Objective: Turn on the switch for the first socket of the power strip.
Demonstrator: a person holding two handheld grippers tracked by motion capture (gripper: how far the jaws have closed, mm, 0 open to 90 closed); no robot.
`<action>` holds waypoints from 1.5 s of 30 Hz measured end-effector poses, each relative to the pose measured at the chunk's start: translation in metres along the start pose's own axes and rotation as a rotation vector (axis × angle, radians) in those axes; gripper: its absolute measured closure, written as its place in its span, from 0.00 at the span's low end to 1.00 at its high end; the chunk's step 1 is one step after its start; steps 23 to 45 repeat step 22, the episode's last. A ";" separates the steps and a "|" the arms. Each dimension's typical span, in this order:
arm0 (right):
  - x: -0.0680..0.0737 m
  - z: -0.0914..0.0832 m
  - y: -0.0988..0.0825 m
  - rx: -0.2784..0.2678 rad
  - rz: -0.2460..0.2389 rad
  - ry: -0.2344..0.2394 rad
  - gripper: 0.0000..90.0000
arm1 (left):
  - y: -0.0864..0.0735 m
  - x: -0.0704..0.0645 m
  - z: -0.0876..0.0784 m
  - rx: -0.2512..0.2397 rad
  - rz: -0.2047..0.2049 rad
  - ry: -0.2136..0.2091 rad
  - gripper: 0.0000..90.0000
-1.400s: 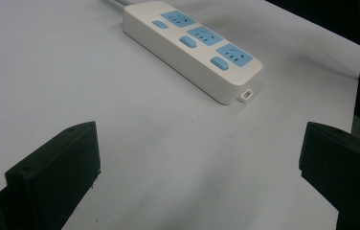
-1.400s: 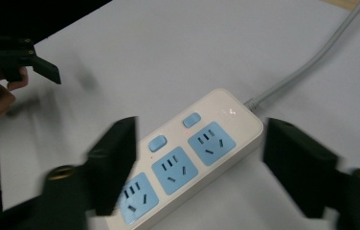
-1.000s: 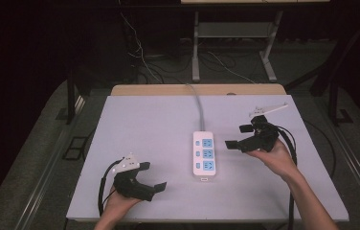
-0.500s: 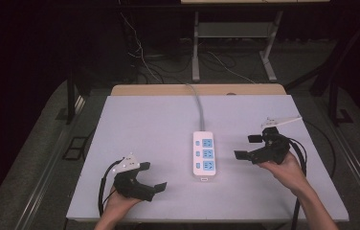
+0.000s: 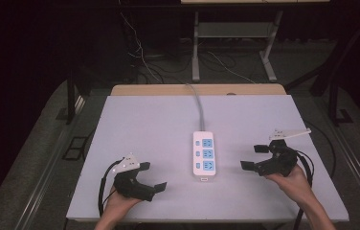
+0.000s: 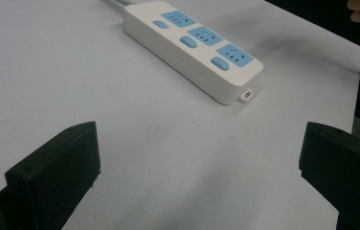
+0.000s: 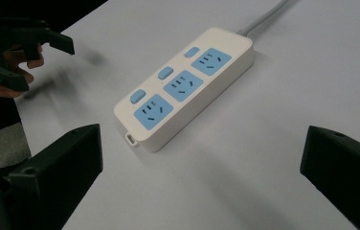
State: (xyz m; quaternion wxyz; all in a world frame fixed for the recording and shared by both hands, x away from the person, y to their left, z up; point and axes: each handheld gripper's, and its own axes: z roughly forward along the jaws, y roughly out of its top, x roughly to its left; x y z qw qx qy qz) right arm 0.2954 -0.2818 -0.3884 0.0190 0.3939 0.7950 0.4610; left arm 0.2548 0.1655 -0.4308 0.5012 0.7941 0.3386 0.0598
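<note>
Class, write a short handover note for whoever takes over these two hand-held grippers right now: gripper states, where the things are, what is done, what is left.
Left hand-held gripper: open, holding nothing, at the table's near-left corner.
Right hand-held gripper: open, holding nothing, right of the power strip.
Power strip: flat mid-table, three blue sockets all unplugged, cable running off the far edge.
Done: nothing visible.
Left: probably approach the strip; neither gripper touches it.

One white plastic power strip (image 5: 203, 155) lies on the table near its middle. It carries three blue sockets (image 5: 208, 154) in a row from far to near, and three small blue switches (image 5: 197, 154), one to the left of each socket. One grey cable (image 5: 198, 105) leaves its far end. Two black two-jaw grippers are present, the left gripper (image 5: 155, 177) and the right gripper (image 5: 253, 157).
</note>
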 end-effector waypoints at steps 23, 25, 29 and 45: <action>0.008 -0.006 -0.049 -0.023 0.007 -0.058 0.00 | 0.000 0.000 0.000 -0.002 -0.001 0.000 0.00; 0.008 -0.006 -0.049 -0.023 0.007 -0.058 0.00 | 0.000 0.000 0.000 -0.002 -0.001 0.000 0.00; 0.008 -0.006 -0.049 -0.023 0.007 -0.058 0.00 | 0.000 0.000 0.000 -0.002 -0.001 0.000 0.00; 0.008 -0.006 -0.049 -0.023 0.007 -0.058 0.00 | 0.000 0.000 0.000 -0.002 -0.001 0.000 0.00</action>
